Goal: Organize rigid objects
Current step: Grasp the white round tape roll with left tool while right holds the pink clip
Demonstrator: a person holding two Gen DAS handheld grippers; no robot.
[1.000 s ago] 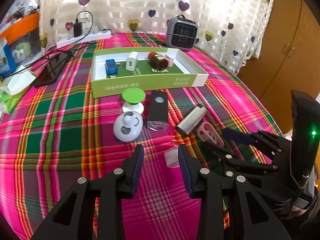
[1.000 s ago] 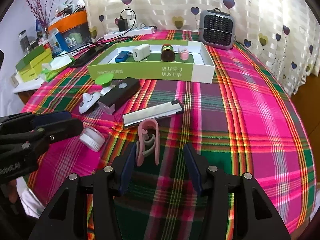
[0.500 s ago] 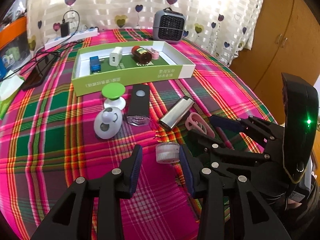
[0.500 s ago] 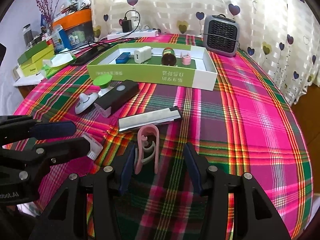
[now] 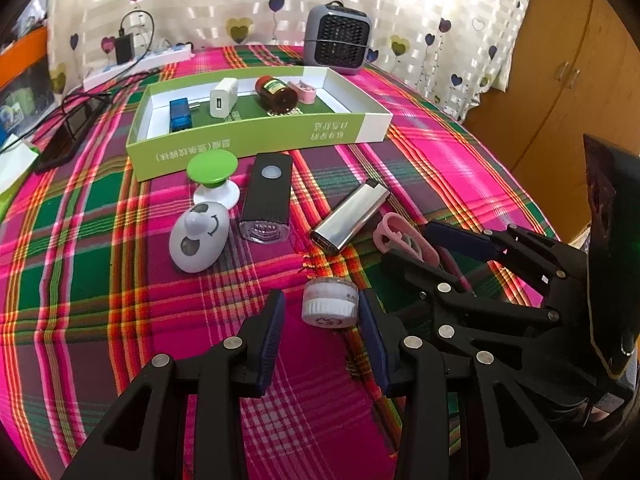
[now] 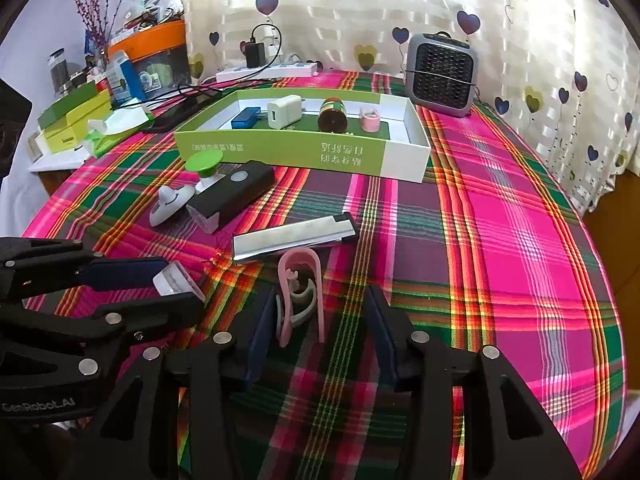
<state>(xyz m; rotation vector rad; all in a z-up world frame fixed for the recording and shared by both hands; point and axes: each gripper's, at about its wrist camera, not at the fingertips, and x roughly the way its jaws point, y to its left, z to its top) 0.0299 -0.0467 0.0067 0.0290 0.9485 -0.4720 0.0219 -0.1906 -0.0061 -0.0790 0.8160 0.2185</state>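
Grippers sit low over a worktop [image 6: 520, 240] covered in pink and green plaid cloth, one in each of my hands. My left gripper [image 5: 320, 334] is partly open, its two blue-padded fingers either side of a small white jar [image 5: 330, 306] lying on the cloth. The jar rests against the right finger pad, with a clear gap to the left one, so nothing is gripped. My right gripper [image 6: 318, 334] is open wider, and a pink clip [image 6: 301, 294] lies between its fingers, close against the left pad and apart from the right one; it is not clamped either.

Just beyond the clip lies a silver lighter [image 6: 294, 237]. Farther left sit a black rectangular light [image 6: 230, 196], a white egg-shaped gadget with a face [image 5: 198, 236] and a green-topped white knob [image 5: 212, 178], close together. Behind them stands an open green and white box [image 5: 256, 144] holding a blue adapter [image 5: 180, 114], a white charger [image 5: 222, 98], a brown bottle [image 5: 276, 94] on its side and a small pink item [image 5: 303, 91]. A grey fan heater [image 6: 442, 74] stands at the far edge, by a heart-print curtain.
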